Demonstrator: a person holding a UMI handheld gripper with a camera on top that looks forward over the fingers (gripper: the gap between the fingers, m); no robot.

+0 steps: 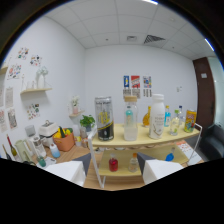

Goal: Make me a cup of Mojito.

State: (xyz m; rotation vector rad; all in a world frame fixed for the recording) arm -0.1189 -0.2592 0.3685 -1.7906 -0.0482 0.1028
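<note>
The gripper [112,172] is nearest, its two white fingers [67,172] spread apart with nothing between them. Beyond them stands a two-tier wooden shelf [145,141]. On its top board a dark can [104,119], a clear bottle [130,121] and a white bottle [157,117] all stand upright, long axes vertical, with more small bottles to the right. A red can [113,164] sits on the lower board. An orange basket [64,140] rests on the desk [70,154] to the left.

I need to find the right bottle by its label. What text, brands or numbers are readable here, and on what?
None can be read.
Black can: pale lettering, too blurred.
White bottle: label mark too small.
Wall posters: print unreadable.
Gripper: open, holding nothing.
</note>
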